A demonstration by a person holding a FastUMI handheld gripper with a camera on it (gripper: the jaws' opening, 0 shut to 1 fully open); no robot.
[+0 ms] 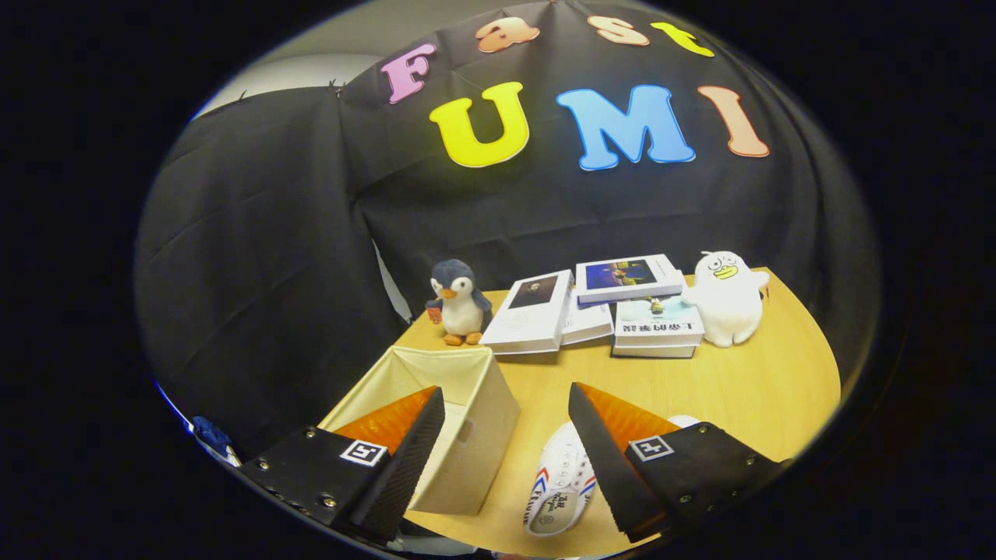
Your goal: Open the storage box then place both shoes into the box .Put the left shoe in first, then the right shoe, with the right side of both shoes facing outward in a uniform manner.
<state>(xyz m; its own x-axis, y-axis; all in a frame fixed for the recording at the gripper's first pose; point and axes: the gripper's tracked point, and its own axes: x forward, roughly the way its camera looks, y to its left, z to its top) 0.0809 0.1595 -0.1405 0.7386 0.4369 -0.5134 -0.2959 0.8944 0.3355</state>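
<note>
My gripper is open, its two black fingers with orange backs spread wide above the wooden table. A beige fabric storage box stands open-topped under and just ahead of the left finger. Its inside is partly hidden by that finger, and I cannot tell what lies in it. A white shoe with red and blue stripes lies on the table beside the box, between the fingers and partly under the right finger. Nothing is held.
Beyond the box stands a penguin plush. Several white books lie stacked and spread across the back of the table. A white duck plush stands at the back right. Black cloth walls close the booth behind.
</note>
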